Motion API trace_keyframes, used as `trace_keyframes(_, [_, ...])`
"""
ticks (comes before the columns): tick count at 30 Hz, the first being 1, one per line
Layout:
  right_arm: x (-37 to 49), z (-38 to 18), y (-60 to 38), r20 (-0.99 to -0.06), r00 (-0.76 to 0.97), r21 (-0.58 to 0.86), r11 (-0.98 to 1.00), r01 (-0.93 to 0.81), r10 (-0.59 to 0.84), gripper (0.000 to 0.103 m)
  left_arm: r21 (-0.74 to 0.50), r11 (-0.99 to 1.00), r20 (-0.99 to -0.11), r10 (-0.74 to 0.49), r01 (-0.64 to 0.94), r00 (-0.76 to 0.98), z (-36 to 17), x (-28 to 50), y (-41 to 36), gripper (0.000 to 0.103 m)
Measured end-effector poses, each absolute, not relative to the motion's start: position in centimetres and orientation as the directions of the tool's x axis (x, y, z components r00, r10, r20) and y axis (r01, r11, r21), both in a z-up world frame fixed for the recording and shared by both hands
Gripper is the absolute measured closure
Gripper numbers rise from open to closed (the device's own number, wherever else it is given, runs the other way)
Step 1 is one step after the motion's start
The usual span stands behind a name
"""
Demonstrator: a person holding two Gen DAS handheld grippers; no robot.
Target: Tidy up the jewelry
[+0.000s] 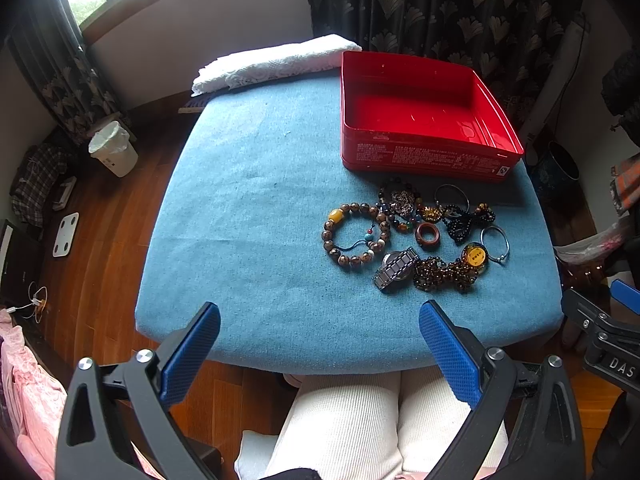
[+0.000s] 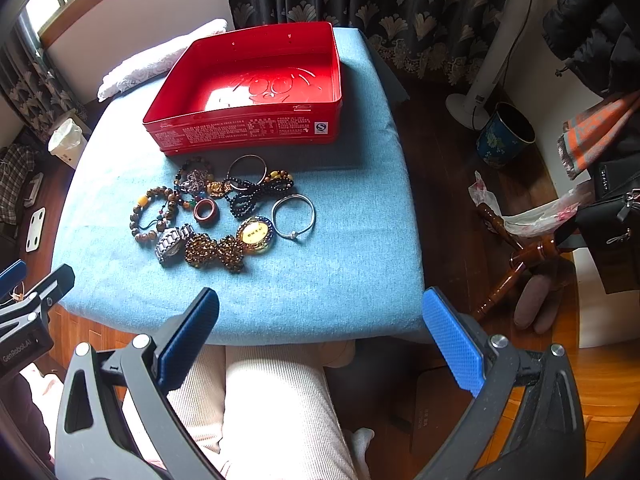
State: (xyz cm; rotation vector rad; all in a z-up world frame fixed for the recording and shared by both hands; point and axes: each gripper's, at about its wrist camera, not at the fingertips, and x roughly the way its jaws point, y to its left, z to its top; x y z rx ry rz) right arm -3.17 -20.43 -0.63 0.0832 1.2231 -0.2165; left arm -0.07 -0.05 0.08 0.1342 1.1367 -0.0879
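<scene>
Wooden flooring and dark leaf-patterned curtains (image 1: 440,4) surround a table covered in blue cloth (image 1: 248,208). At its far side sits the red tin box (image 1: 424,120), open-topped with nothing inside; the right wrist view shows an embossed pattern on its floor, which the left view barely catches. A folded white towel (image 1: 272,62) lies just left of the box. Only the right view takes in a white standing fan (image 2: 492,64) and a blue floral bin (image 2: 504,136) on the floor; only the left shows a white wastebasket (image 1: 112,148).

In front of the box lies the jewelry pile: a brown bead bracelet (image 1: 354,236), a watch (image 1: 396,268), a silver bangle (image 2: 293,216), a yellow-faced pendant (image 2: 255,234) and a reddish ring (image 1: 427,235), clustered close together.

Left gripper (image 1: 320,344) and right gripper (image 2: 320,332) both hover near the table's front edge, jaws spread wide and holding nothing, above the person's cream-trousered legs (image 1: 360,420).
</scene>
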Motion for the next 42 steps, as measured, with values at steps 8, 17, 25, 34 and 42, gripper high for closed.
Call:
trace_keyframes(8, [-3.01,-0.25,-20.69,-0.938,0.325,-0.049,0.977,0.208,-0.116,0.005,0.061,0.989,-0.907,-0.002,0.136,0.421,-0.02,-0.14,0.01,0.006])
trace_keyframes(17, [-3.04,-0.24,-20.74,-0.938,0.327,-0.047,0.977,0.207,-0.114,0.005,0.062,0.989,-0.907,-0.001,0.135,0.421,0.06,-0.05,0.13,0.006])
trace_keyframes(25, [-3.01,-0.26,-20.71,-0.939,0.325,-0.048,0.977,0.209,-0.116,0.005,0.063,0.989,-0.907,0.0,0.135,0.421,0.08,-0.04,0.1,0.006])
trace_keyframes(34, [-3.02,-0.4,-20.78,-0.939,0.324,-0.048,0.977,0.208,-0.115,0.005,0.064,0.989,-0.907,0.001,0.135,0.421,0.07,-0.04,0.09,0.006])
trace_keyframes(42, [-2.96,-0.45,-20.73,-0.94,0.322,-0.048,0.977,0.209,-0.115,0.005,0.065,0.989,-0.907,0.002,0.135,0.421,0.05,-0.02,0.11,0.006])
